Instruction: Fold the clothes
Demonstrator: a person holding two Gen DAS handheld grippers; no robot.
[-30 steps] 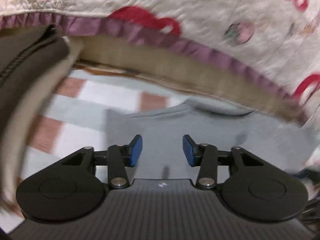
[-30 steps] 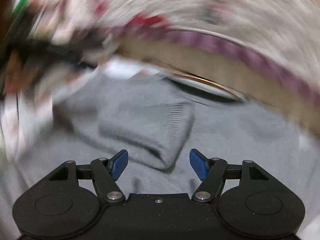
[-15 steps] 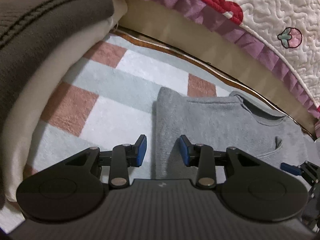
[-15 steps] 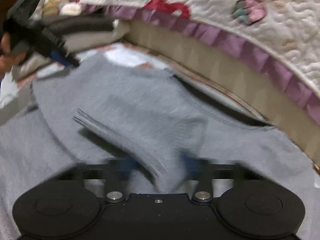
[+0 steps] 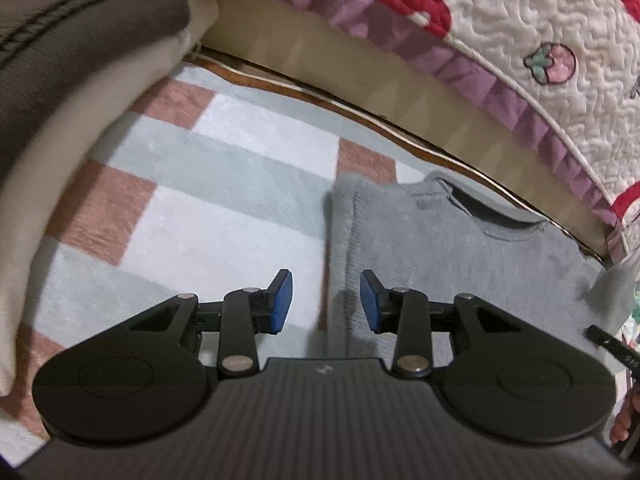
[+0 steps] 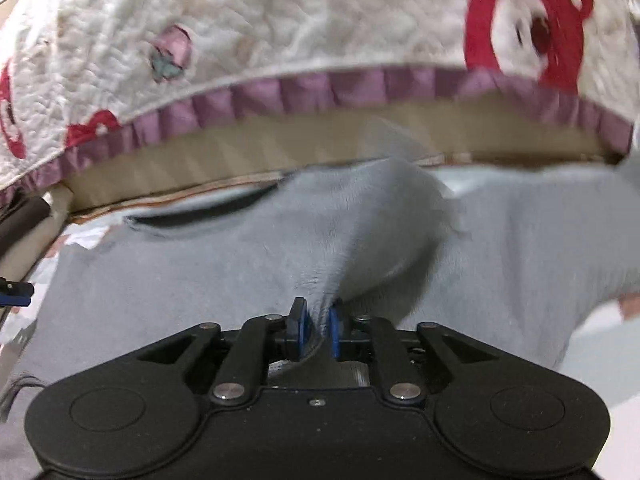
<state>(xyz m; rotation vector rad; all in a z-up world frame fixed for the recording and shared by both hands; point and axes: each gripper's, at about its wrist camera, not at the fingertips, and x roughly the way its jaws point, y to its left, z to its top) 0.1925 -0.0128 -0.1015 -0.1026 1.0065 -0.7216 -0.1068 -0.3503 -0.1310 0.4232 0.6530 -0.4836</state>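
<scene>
Right wrist view: the right gripper (image 6: 314,326) has its blue pads nearly closed on a pinch of the grey sweater (image 6: 200,280); the pinched cloth rises in a ridge running from the jaws up and to the right, so that part is lifted off the rest.
Left wrist view: the left gripper (image 5: 325,307) stands with its pads well apart and nothing between them.
Sweater position: it lies spread on the checked mat (image 5: 224,200), neckline (image 5: 488,216) at the far end, close to the bed base (image 5: 400,92) under the quilt (image 5: 540,20).
Key relation: the sweater's straight left edge (image 5: 330,264) runs near-to-far, almost along the left gripper's pointing line, and passes between its open pads; the body of the garment lies to the right of that edge, bare mat to the left.
Long axis: near to far, from hem side toward neckline, as far as the views show.
Nearer hand: the right one already has cloth; the left one is nearest the left edge.
Judgement: a fold carried across the body would turn on that left edge holding as the fixed line; how many folds the sweater already carries I cannot tell.
Neighbours: a folded dark garment (image 5: 80,40) rests on a cream one (image 5: 80,128) at far left, apart from the sweater.
</scene>
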